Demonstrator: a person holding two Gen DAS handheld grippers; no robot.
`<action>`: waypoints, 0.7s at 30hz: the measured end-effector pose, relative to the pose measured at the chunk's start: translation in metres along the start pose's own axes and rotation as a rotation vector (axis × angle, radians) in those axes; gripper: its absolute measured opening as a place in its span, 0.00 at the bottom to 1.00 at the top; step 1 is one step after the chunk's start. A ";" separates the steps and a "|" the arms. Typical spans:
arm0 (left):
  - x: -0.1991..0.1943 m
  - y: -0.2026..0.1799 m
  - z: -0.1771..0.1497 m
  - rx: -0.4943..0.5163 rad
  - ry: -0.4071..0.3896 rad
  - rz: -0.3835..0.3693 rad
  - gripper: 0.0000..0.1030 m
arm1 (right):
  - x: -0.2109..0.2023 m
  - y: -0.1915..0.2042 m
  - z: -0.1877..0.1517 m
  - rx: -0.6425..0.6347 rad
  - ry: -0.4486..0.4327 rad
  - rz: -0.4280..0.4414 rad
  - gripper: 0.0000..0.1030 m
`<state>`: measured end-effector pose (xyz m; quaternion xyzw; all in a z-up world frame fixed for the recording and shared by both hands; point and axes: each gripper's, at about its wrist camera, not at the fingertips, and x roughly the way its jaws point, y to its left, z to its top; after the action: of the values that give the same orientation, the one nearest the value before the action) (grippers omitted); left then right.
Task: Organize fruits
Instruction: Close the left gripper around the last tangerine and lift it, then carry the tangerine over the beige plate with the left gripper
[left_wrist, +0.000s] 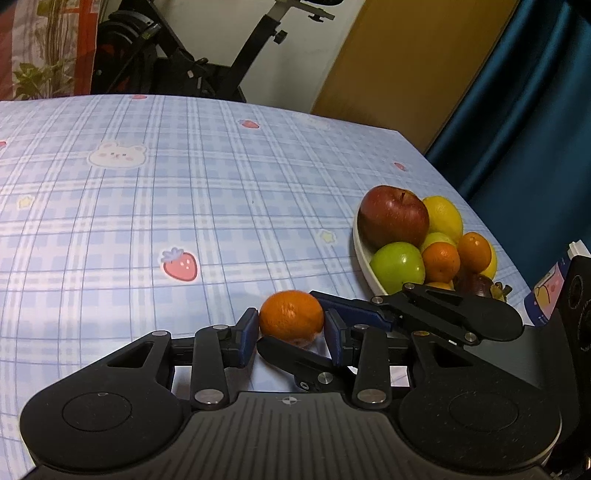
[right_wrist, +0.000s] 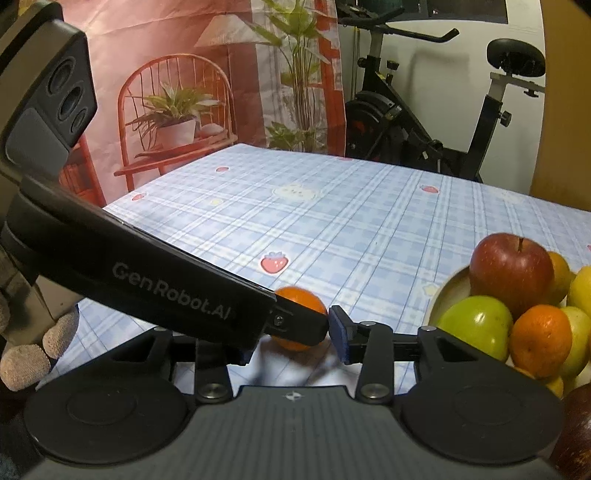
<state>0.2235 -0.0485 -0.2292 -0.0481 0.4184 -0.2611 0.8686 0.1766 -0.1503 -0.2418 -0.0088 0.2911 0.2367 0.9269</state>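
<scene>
a: left wrist view first. where's the fruit?

b: a loose orange (left_wrist: 291, 318) sits on the desk (left_wrist: 147, 221) at about 6 o'clock in the frame, between the blue pads of the left claw (left_wrist: 291, 330). the pads stand just beside it on either side, spread; whether they touch the skin i cannot tell.

a: and the other tool?

b: the right claw (left_wrist: 321, 325) comes in from 3 o'clock, one finger passing behind the orange and one under its near side. i cannot tell how wide it stands here.

a: the rest of the fruit?

b: a white bowl (left_wrist: 360, 254) at 3 o'clock holds a red apple (left_wrist: 393, 218), a green apple (left_wrist: 398, 266), a lemon (left_wrist: 445, 218) and two more small oranges (left_wrist: 441, 262).

a: now the right wrist view.

b: the same orange (right_wrist: 301, 297) lies at centre, partly hidden by the left tool's body crossing from 9 o'clock. the right claw (right_wrist: 291, 336) shows one blue pad (right_wrist: 339, 334) just right of the orange; the other is covered, so its state i cannot tell. the bowl (right_wrist: 443, 291) with red apple (right_wrist: 511, 273) and green apple (right_wrist: 476, 326) sits at 4 o'clock. an exercise bike (right_wrist: 424, 122) stands beyond the desk at 1 o'clock.
</scene>
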 end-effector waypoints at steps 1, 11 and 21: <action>0.001 0.000 0.000 -0.001 0.000 -0.001 0.39 | 0.000 0.000 0.000 -0.001 0.002 -0.001 0.41; -0.006 -0.001 -0.004 0.000 -0.032 -0.002 0.39 | -0.001 0.001 -0.002 -0.007 0.000 0.000 0.40; -0.029 -0.044 0.014 0.110 -0.123 -0.013 0.39 | -0.040 -0.005 0.010 0.004 -0.116 -0.049 0.40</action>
<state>0.2011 -0.0743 -0.1866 -0.0192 0.3488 -0.2857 0.8924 0.1553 -0.1711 -0.2127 -0.0005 0.2369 0.2136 0.9477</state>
